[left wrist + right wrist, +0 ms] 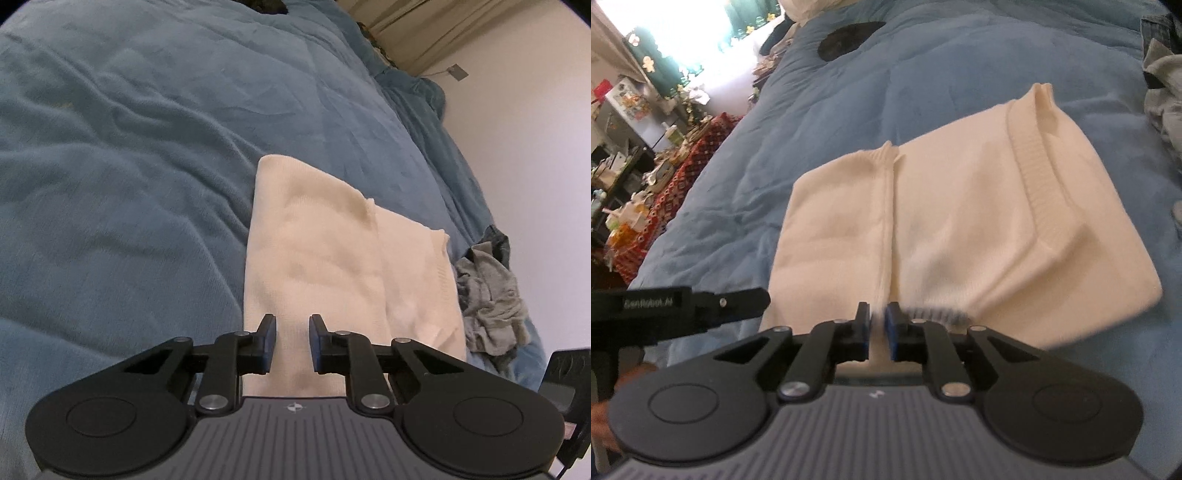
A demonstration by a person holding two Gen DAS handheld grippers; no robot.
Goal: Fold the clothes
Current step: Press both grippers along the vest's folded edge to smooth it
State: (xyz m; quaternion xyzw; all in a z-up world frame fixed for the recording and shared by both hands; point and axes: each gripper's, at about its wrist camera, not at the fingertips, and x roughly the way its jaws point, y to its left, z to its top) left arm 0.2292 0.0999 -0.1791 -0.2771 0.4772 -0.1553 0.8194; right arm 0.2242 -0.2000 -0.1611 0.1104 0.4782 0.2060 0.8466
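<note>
Cream sweater (960, 221) is lying folded directly ahead of both grippers. Left gripper (292, 343) is hovering with jaws apart, empty; right gripper (878, 330) is showing a narrow gap, grip undeterminable. Snagging one layer risks unfolding the stack.

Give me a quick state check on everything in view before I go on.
cream sweater: folded, lying flat on the bed
blue blanket: spread over the bed, wrinkled
grey clothes: crumpled heap, unfolded, beside the sweater
left gripper: open, holding nothing, over the sweater's near edge
right gripper: narrow gap between its fingers, at the sweater's near edge; grip unclear
</note>
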